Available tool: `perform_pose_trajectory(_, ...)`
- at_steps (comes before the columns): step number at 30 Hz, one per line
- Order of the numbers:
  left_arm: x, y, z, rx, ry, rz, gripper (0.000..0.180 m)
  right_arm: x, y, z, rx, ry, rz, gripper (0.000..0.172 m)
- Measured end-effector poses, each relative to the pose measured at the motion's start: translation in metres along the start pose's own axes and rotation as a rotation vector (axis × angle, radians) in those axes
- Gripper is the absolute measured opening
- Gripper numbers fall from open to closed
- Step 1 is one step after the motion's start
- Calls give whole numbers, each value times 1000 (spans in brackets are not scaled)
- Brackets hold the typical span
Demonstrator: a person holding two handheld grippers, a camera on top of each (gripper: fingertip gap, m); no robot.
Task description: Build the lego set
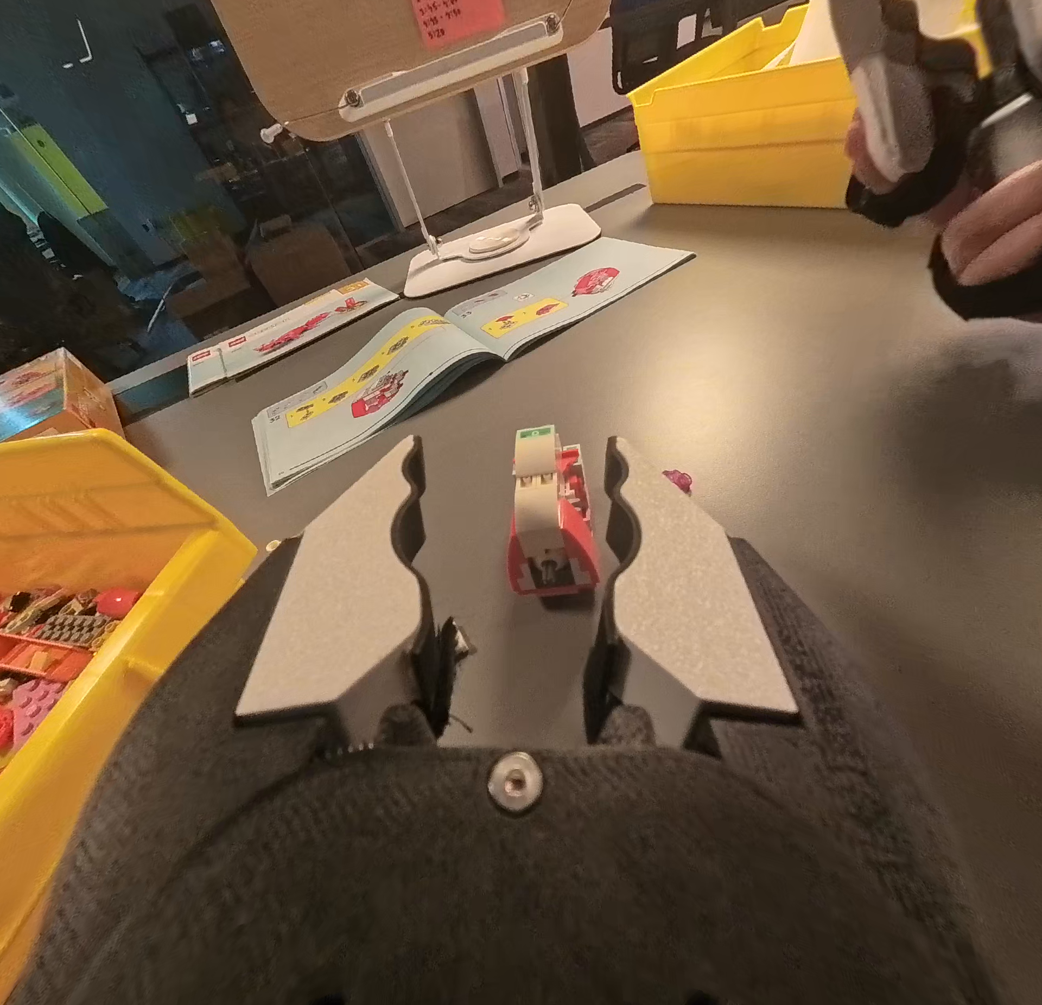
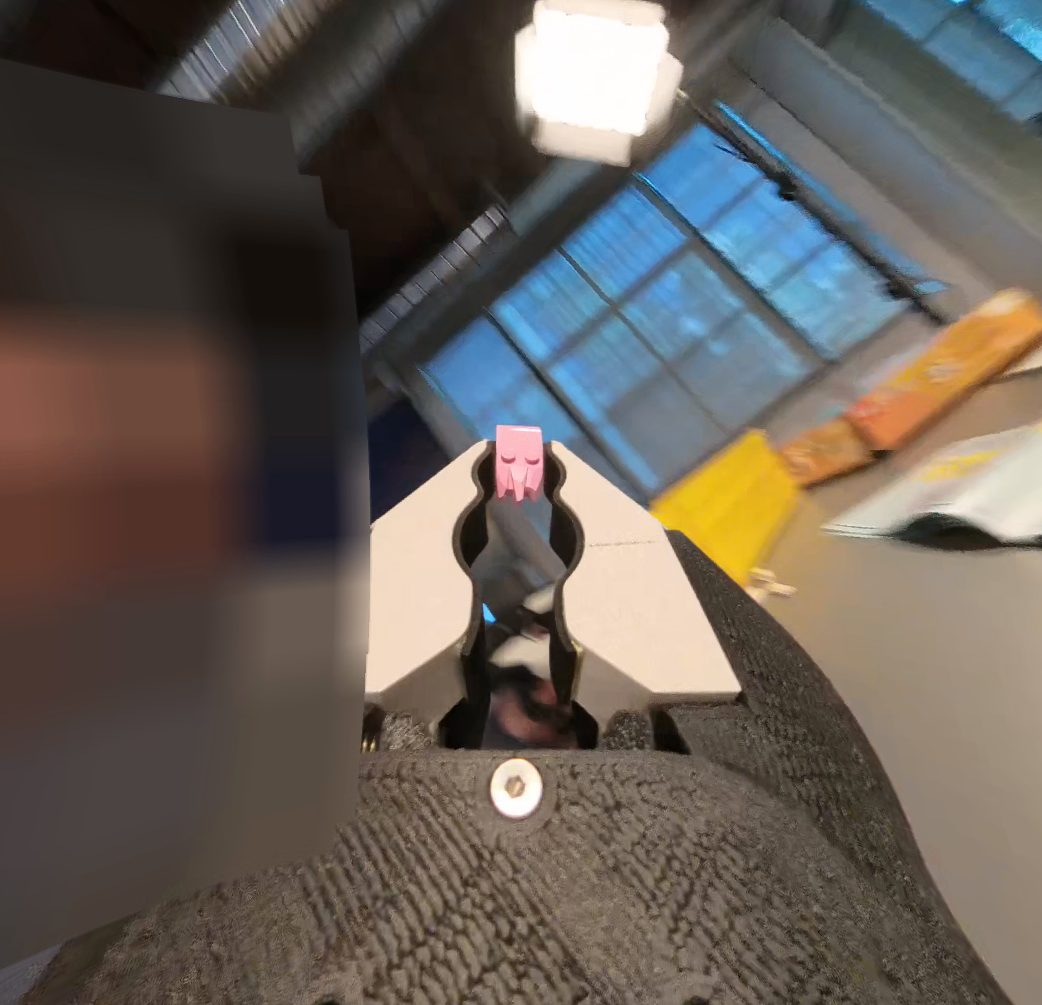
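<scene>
The left gripper [image 1: 513,465] hangs low over a grey table [image 1: 761,470] with its jaws wide apart. A small red and white brick model [image 1: 550,527] sits on the table between the fingers, nearer the right one, and neither pad presses on it. A white curved piece with a small green label lies on top of the model. Just beyond the right finger lies a small dark pink piece [image 1: 676,479].

Ahead, an open instruction booklet [image 1: 406,380] shows printed building steps with yellow boxes and page numbers; a second, closed booklet [image 1: 282,341] lies behind it. A stand [image 1: 502,245] holds up a wooden board bearing a pink handwritten note [image 1: 454,0]. A yellow bin [image 1: 84,527] of loose bricks sits at the left, another yellow bin [image 1: 744,132] at the far right.

The right gripper [image 2: 520,465] is tilted up toward a window, its jaws closed on a small pink brick [image 2: 520,462] pinched at the fingertips.
</scene>
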State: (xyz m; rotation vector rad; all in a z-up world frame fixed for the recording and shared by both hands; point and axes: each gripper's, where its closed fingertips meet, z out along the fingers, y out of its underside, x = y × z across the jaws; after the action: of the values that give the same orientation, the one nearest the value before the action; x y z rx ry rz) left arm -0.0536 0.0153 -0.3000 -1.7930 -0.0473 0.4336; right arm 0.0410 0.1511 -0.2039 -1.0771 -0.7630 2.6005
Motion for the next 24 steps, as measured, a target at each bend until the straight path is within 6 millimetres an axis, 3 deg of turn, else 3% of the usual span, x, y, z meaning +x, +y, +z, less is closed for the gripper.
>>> perform_pose_trajectory(1, 0, 0, 0, 1, 0, 0, 64, 2, 2, -1, -27, 39, -59, 15)
perform_pose_trajectory(4, -2, 2, 0, -13, -17, -1, 66, 8, 3, -2, -63, 130, -190, 15)
perform_pose_trajectory(9, 2, 44, 5, -328, -32, -6, 86, 18, 6, -4, -97, 215, -291, 15)
perform_pose_trajectory(13, 5, 43, 10, -327, 20, -82, 80, 22, 11, -3, -117, 223, -271, 15)
perform_pose_trajectory(16, 8, 53, 15, -403, 60, -164, 87, 24, 15, -2, -132, 229, -273, 15)
perform_pose_trajectory(24, 11, 53, 21, -408, 78, -161, 63, 29, 21, -3, -183, 268, -340, 15)
